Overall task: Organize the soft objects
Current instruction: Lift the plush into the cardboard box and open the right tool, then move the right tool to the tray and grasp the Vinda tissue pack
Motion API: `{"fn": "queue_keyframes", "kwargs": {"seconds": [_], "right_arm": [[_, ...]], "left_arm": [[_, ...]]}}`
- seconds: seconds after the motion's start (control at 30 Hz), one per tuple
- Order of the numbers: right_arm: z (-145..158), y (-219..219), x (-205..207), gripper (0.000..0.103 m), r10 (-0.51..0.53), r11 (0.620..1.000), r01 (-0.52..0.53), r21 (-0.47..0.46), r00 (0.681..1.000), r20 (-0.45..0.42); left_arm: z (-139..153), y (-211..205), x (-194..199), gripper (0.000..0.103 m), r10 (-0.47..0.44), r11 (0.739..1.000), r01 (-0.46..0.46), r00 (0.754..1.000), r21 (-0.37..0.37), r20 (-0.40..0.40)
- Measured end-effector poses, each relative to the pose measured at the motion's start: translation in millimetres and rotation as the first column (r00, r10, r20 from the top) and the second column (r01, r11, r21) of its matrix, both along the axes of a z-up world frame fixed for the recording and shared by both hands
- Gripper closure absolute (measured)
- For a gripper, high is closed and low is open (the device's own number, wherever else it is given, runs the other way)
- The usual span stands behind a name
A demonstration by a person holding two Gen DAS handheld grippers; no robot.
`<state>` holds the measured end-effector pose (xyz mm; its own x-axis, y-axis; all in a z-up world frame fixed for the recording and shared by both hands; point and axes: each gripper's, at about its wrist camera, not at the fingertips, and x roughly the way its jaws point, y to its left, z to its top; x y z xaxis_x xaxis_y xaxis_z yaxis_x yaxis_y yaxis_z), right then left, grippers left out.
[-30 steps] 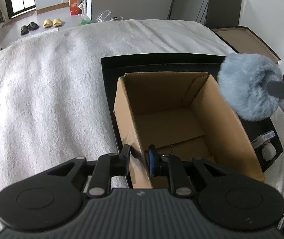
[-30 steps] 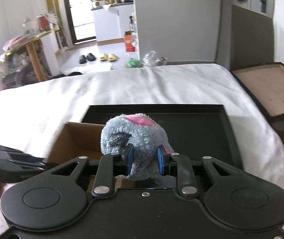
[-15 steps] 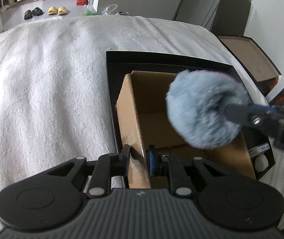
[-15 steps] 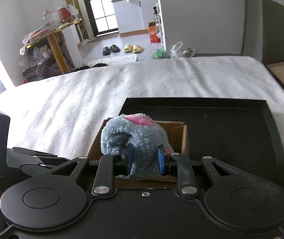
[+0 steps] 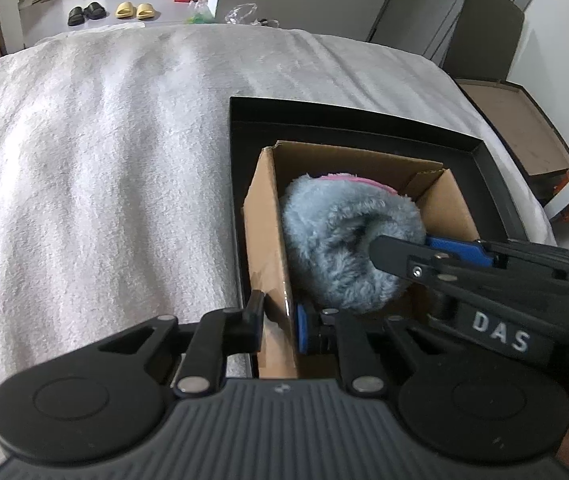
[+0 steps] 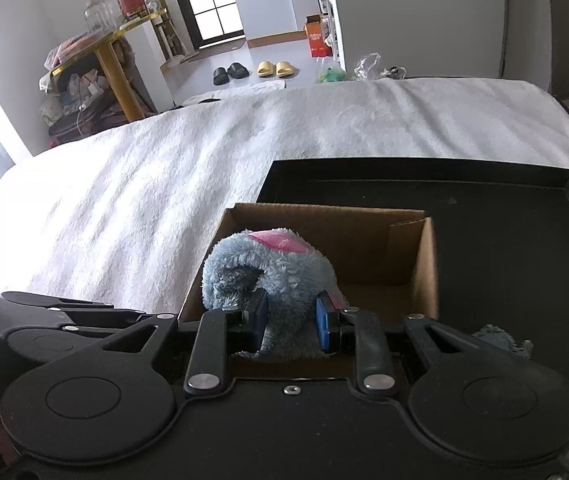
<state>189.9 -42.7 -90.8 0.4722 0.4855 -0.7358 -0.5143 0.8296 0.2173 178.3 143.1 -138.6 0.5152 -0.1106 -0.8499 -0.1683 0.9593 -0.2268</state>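
Note:
A fluffy grey-blue plush toy point(image 5: 340, 236) with a pink patch sits low inside the open cardboard box point(image 5: 268, 220). It also shows in the right wrist view point(image 6: 272, 268). My right gripper point(image 6: 291, 318) is shut on the plush toy and reaches into the cardboard box point(image 6: 416, 256) from the right. My left gripper point(image 5: 279, 322) is shut on the box's near left wall. The box stands in a black tray point(image 5: 480, 184) on the white bed.
The white blanket point(image 5: 104, 168) covers the bed to the left of the tray. A second grey plush piece point(image 6: 500, 340) lies in the black tray point(image 6: 524, 232) by my right gripper. A brown-lined open case point(image 5: 524, 128) stands beyond the bed's right edge.
My right gripper has carried the plush toy from the box's right side, leftward and down into the box. My left gripper has kept its hold on the box wall.

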Motion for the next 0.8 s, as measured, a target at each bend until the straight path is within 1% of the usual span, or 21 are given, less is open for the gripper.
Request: {"fn": "queue_keyframes", "kwargs": {"seconds": [0.1, 0.2, 0.4, 0.5, 0.57, 0.63, 0.7, 0.73, 0.77, 0.8], "right_arm": [[-4, 5, 1, 0.076, -0.004, 1.0, 0.004, -0.007, 1.0, 0.006], [-9, 1, 7, 0.071, -0.011, 1.0, 0.011, 0.009, 0.999, -0.033], [-12, -8, 7, 0.07, -0.011, 1.0, 0.012, 0.02, 0.998, -0.056], [-10, -16, 5, 0.07, -0.018, 0.999, 0.021, 0.043, 0.998, -0.053], [-8, -24, 2, 0.07, -0.025, 0.998, 0.028, 0.06, 0.998, -0.058], [-5, -31, 0, 0.07, -0.038, 0.997, 0.042, 0.067, 0.997, -0.063], [-1, -39, -4, 0.066, -0.041, 0.996, 0.047, 0.081, 0.997, -0.066], [1, -42, -3, 0.059, -0.045, 0.995, 0.05, 0.084, 0.997, -0.064], [4, -47, -5, 0.051, -0.052, 0.995, 0.056, 0.088, 0.997, -0.054], [6, -50, -5, 0.048, -0.057, 0.994, 0.061, 0.089, 0.997, -0.042]], "left_arm": [[0, -1, 0, 0.089, 0.003, 1.0, -0.003, 1.0, 0.002, -0.003], [2, -7, 0, 0.088, -0.008, 0.999, 0.008, 1.0, 0.033, -0.004], [5, -13, 2, 0.088, -0.012, 0.998, 0.013, 1.0, 0.065, -0.014], [9, -20, 3, 0.086, -0.026, 0.993, 0.026, 1.0, 0.111, 0.0], [11, -23, 4, 0.085, -0.03, 0.992, 0.03, 1.0, 0.126, -0.003], [11, -25, 5, 0.078, -0.027, 0.991, 0.029, 0.999, 0.134, -0.017], [12, -27, 6, 0.062, -0.026, 0.991, 0.029, 0.999, 0.133, -0.025], [13, -28, 7, 0.058, -0.025, 0.99, 0.028, 0.999, 0.137, -0.025], [15, -30, 7, 0.052, -0.024, 0.989, 0.027, 0.999, 0.145, -0.023], [16, -32, 7, 0.048, -0.023, 0.987, 0.026, 1.0, 0.157, -0.019]]}}
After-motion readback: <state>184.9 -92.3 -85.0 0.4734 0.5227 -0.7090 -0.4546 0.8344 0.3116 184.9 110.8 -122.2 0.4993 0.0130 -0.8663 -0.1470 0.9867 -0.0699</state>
